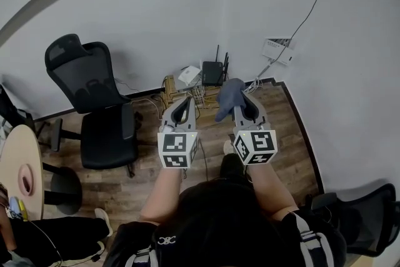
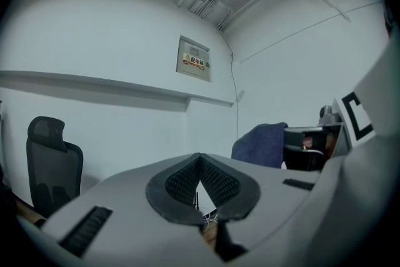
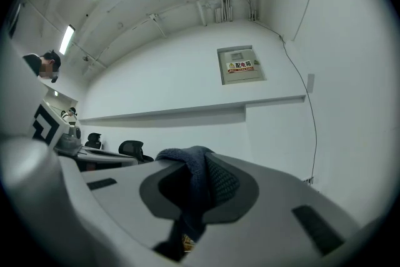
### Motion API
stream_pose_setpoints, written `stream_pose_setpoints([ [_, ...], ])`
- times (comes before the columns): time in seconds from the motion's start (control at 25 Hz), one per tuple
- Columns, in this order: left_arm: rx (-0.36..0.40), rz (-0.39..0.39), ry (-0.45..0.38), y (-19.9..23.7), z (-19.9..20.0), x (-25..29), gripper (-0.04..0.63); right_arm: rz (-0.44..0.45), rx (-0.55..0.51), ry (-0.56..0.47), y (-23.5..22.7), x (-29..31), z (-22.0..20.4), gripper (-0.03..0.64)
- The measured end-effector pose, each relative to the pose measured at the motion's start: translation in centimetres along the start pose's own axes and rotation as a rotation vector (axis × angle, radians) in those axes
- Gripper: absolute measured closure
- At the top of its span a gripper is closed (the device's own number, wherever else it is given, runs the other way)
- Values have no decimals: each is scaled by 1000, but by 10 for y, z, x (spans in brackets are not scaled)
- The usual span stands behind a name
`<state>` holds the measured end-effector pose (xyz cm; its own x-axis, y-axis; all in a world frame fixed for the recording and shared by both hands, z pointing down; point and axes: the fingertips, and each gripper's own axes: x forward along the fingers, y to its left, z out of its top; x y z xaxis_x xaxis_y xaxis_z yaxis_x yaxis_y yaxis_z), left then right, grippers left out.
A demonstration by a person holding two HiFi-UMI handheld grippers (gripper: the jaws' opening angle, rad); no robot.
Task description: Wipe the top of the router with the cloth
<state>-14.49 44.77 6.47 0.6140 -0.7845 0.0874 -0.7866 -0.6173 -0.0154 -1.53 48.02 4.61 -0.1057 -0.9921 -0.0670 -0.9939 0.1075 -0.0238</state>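
Head view: wiping looks not yet begun. Right gripper (image 1: 245, 108) is clamped on the cloth (image 1: 229, 97), held up short of the router (image 1: 212, 72), which stands among cables on the wood floor (image 1: 284, 134) in the far corner. Left gripper (image 1: 182, 110) is closed and empty. Chair (image 1: 100, 109) stands at left.

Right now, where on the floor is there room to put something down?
The bare wooden floor between the right gripper, holding the cloth, and the right wall is free. The corner around the router is crowded with cables and a white box, and the office chair fills the left.
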Motion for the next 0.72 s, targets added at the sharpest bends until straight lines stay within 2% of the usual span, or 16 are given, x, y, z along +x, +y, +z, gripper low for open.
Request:
stream_pose_setpoints([
  [0.28, 37, 5, 16, 12, -6, 54, 601, 20, -14, -29, -25, 56, -10, 600],
  [0.4, 46, 19, 15, 23, -7, 90, 601, 21, -45, -54, -41, 89, -13, 600],
  [0.72, 43, 25, 39, 38, -11, 199, 601, 44, -25, -44, -99, 181, -29, 600],
])
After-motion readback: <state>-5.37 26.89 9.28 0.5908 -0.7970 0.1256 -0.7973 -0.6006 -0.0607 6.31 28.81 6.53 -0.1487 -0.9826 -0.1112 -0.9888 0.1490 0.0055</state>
